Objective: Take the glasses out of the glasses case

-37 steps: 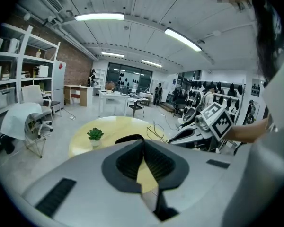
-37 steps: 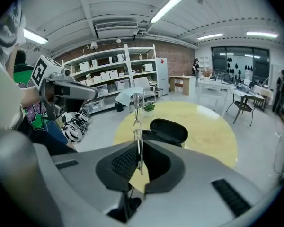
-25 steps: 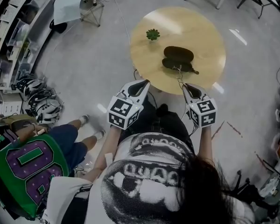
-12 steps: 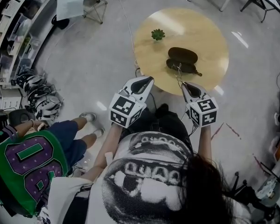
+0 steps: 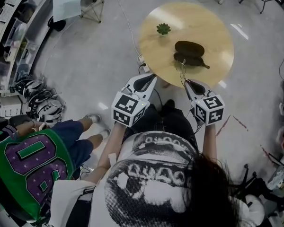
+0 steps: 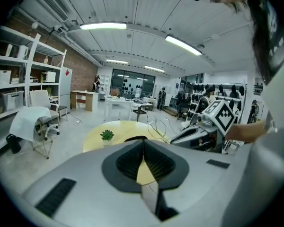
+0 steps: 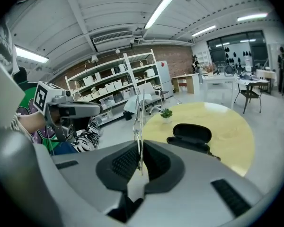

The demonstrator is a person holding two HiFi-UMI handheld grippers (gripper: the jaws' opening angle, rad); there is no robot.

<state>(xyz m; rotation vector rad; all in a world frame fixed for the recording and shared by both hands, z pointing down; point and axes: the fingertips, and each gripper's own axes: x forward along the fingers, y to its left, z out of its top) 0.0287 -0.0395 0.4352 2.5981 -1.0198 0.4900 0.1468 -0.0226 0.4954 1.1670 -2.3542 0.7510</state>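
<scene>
A black glasses case (image 5: 189, 52) lies open on the round wooden table (image 5: 213, 27); it also shows in the right gripper view as the case (image 7: 191, 134). My right gripper (image 5: 188, 82) is shut on thin wire-framed glasses (image 5: 182, 71), held off the table's near edge, a little short of the case. In the right gripper view the glasses (image 7: 138, 119) stand up between the closed pads of the right gripper (image 7: 139, 150). My left gripper (image 5: 146, 80) is beside it at the table's near-left edge, shut and holding nothing; its pads meet in the left gripper view (image 6: 143, 143).
A small green plant (image 5: 163, 28) stands on the table's far left part. A seated person in a green jersey (image 5: 33, 164) is at the left, with helmets (image 5: 38, 100) on the floor and shelves behind. A folding chair (image 5: 92, 4) stands at the upper left.
Both grippers have edged a little toward the table, the right one still holding the glasses. The case stays open in the same place on the table.
</scene>
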